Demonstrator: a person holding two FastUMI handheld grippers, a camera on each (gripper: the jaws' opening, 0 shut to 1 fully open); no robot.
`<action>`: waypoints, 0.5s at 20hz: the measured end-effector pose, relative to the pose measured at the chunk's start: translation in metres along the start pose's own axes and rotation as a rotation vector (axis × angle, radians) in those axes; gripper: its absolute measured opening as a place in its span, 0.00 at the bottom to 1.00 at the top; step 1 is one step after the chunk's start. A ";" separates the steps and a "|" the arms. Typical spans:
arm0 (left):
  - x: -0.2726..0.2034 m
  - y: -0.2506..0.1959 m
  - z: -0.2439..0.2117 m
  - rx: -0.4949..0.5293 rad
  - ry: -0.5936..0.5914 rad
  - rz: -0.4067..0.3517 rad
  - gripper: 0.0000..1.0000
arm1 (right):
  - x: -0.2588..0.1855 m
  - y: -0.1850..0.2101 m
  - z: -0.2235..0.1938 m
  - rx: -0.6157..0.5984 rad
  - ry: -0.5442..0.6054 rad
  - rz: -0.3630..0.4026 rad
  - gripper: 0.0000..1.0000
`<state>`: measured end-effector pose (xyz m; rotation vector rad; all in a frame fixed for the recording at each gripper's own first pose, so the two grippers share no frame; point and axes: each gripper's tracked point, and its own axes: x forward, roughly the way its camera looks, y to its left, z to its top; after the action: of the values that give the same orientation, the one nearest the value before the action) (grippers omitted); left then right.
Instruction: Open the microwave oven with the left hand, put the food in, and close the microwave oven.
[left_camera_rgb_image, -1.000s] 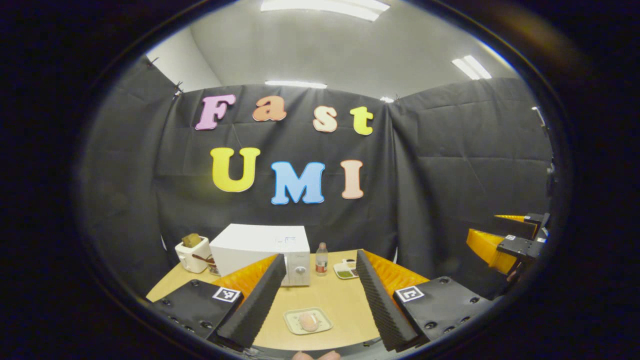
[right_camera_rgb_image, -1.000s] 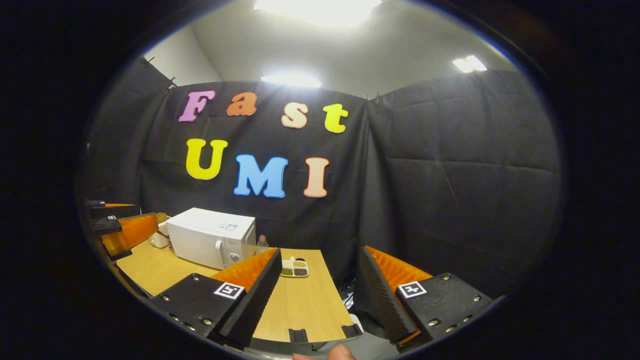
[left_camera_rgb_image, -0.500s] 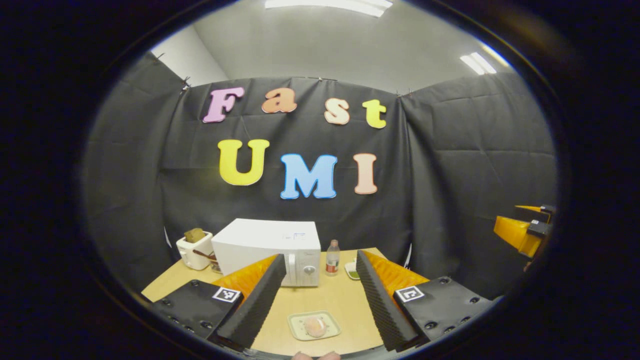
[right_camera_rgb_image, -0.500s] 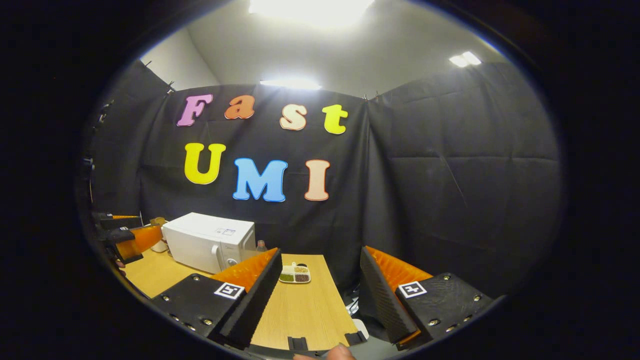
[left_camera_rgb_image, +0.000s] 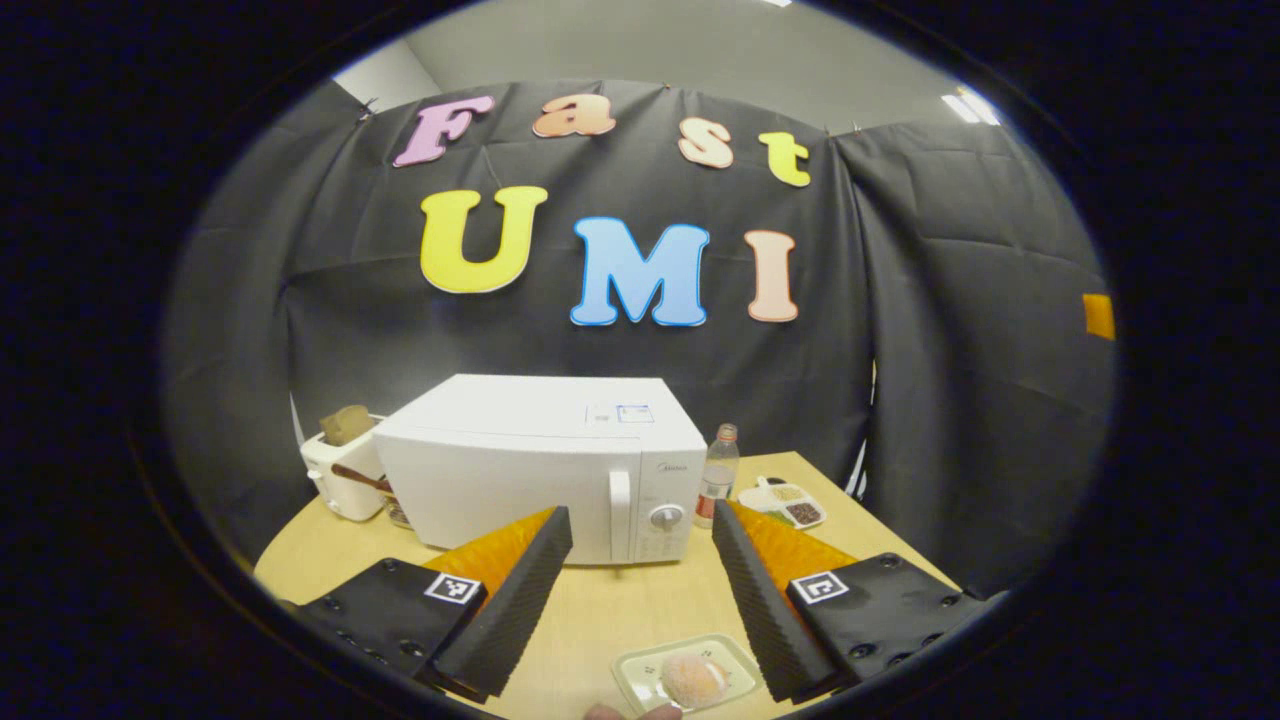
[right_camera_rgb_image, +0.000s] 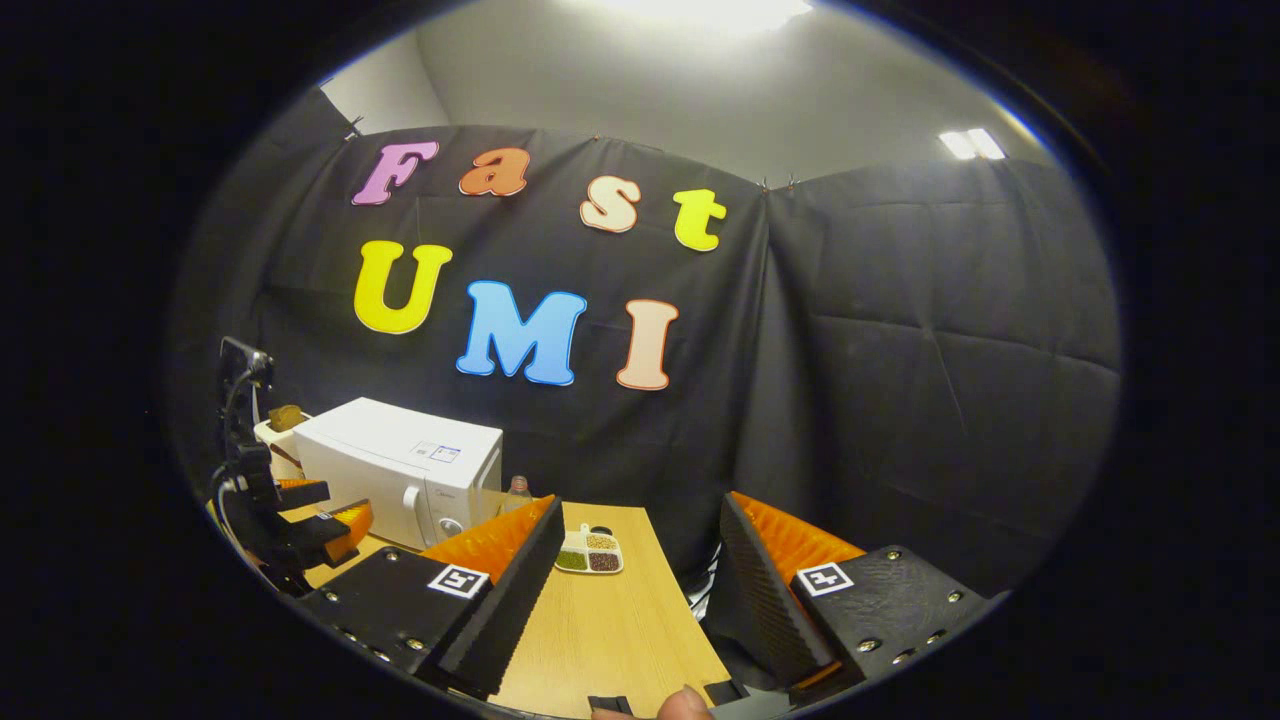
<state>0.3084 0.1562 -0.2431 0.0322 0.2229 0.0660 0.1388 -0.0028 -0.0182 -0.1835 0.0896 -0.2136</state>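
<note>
wooden table (left_camera_rgb_image: 610, 610) bears microwave (left_camera_rgb_image: 540, 465), toaster (left_camera_rgb_image: 335, 480), bottle (left_camera_rgb_image: 716, 475)

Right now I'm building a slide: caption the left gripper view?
Open left gripper faces the closed microwave; food waits on its tray below.

Left gripper (left_camera_rgb_image: 632, 570) nearer microwave oven (left_camera_rgb_image: 545, 465)

Black cloth wall (left_camera_rgb_image: 330, 330) hangs behind and to my right; pale ceiling (right_camera_rgb_image: 620, 90) above it, lit by panel lights (right_camera_rgb_image: 966, 144). Light wood table (right_camera_rgb_image: 610, 620) below, its far edge near the cloth.
</note>
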 end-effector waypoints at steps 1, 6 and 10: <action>0.016 0.001 -0.008 -0.009 0.012 -0.007 0.94 | 0.004 0.002 -0.006 -0.007 0.021 -0.011 0.96; 0.088 0.001 -0.043 -0.002 0.047 -0.020 0.97 | 0.019 0.005 -0.015 -0.029 0.078 -0.063 0.96; 0.146 0.003 -0.064 -0.014 0.073 -0.013 0.97 | 0.020 -0.001 -0.028 -0.035 0.125 -0.106 0.96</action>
<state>0.4365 0.1712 -0.3374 0.0149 0.2954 0.0557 0.1550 -0.0128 -0.0472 -0.2098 0.2080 -0.3289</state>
